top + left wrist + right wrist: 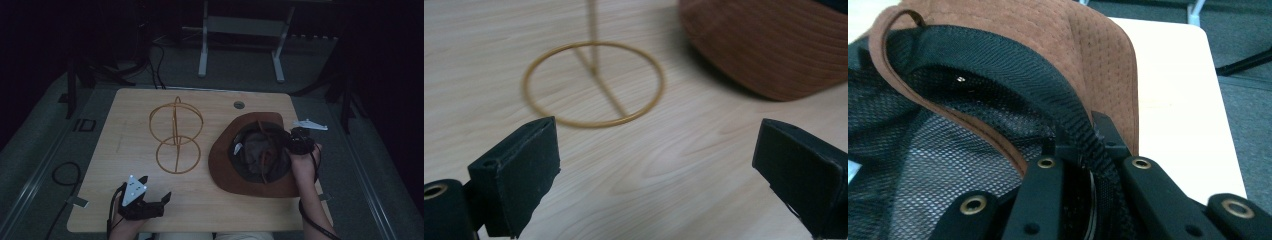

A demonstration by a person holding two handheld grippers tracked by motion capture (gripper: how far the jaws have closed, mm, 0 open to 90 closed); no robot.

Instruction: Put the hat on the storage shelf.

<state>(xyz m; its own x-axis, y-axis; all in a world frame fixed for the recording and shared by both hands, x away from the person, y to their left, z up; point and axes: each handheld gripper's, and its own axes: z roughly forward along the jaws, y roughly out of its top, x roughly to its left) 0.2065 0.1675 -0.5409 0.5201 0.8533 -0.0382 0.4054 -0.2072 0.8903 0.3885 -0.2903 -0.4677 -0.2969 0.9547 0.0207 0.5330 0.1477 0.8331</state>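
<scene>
hat [235, 170]: brown brimmed, upside down, black mesh lining + inner band showing, on table [130, 210] | R gripper [1088, 150]: I've got jaws clamped on hat's band, brim edge curling over them | L gripper [654, 165]: jaws spread wide, nothing between, wire stand [594, 85] ahead of them

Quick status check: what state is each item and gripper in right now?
Brown hat: upside down on the table, rim pinched.
Wire hat stand: upright, bare, apart from the hat.
Right gripper: shut on the hat's mesh band.
Left gripper: open, holding nothing.
</scene>
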